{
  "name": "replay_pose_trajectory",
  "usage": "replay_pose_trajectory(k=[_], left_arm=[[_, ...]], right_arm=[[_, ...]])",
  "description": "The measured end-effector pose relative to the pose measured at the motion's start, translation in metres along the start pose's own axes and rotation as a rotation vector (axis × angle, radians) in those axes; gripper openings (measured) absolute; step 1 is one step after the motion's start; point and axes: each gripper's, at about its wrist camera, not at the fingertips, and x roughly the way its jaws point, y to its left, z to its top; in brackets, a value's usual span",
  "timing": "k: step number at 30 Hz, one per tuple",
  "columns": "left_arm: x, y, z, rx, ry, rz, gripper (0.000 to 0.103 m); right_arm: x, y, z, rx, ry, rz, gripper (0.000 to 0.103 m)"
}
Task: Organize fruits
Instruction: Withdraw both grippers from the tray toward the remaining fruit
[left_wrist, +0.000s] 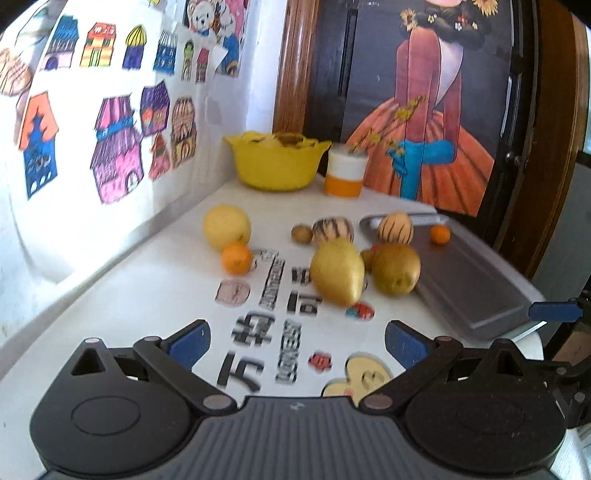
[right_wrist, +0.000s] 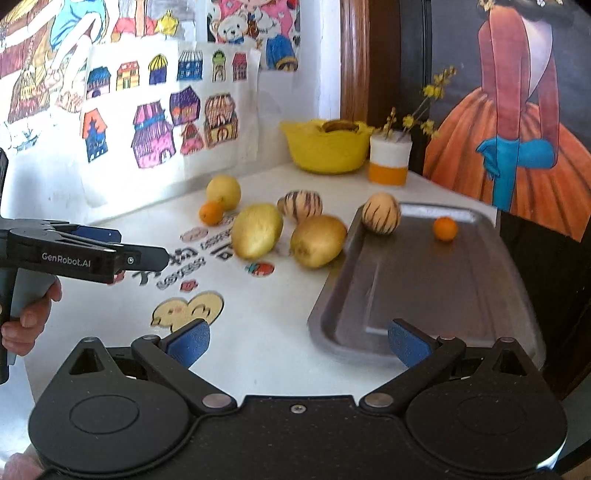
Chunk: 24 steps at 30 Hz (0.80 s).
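— White table (right_wrist: 258, 343) first, printed with cartoon stickers; what lies on it?

— A grey metal tray (right_wrist: 424, 288) at its right side. On the tray sit a striped melon (right_wrist: 381, 218) near the far left corner and a small orange (right_wrist: 445, 229) further right, apart from it.

— And off the tray?

— A yellow bowl (right_wrist: 327, 153) and a white-and-orange cup (right_wrist: 390, 163) at the back. Just left of the tray, a brownish pear (right_wrist: 317, 240), then a yellow mango (right_wrist: 257, 231), a second striped melon (right_wrist: 300, 205) behind them, a lemon-yellow fruit (right_wrist: 224, 192) with another orange (right_wrist: 211, 212) beside it.

— The grippers?

— Left gripper (left_wrist: 297, 341) over the stickers, jaws apart, empty. Right gripper (right_wrist: 299, 343) at the tray's near corner, jaws apart, empty too.
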Motion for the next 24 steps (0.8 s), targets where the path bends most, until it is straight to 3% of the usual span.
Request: replay_pose_trajectory(k=[12, 24], left_arm=[[0.011, 0.002, -0.016, 0.018, 0.052, 0.011, 0.103], [0.047, -0.007, 0.009, 0.039, 0.075, -0.017, 0.103]], right_arm=[[0.013, -0.004, -0.009, 0.023, 0.042, -0.002, 0.102], [0.046, -0.035, 0.015, 0.007, 0.013, -0.015, 0.102]])
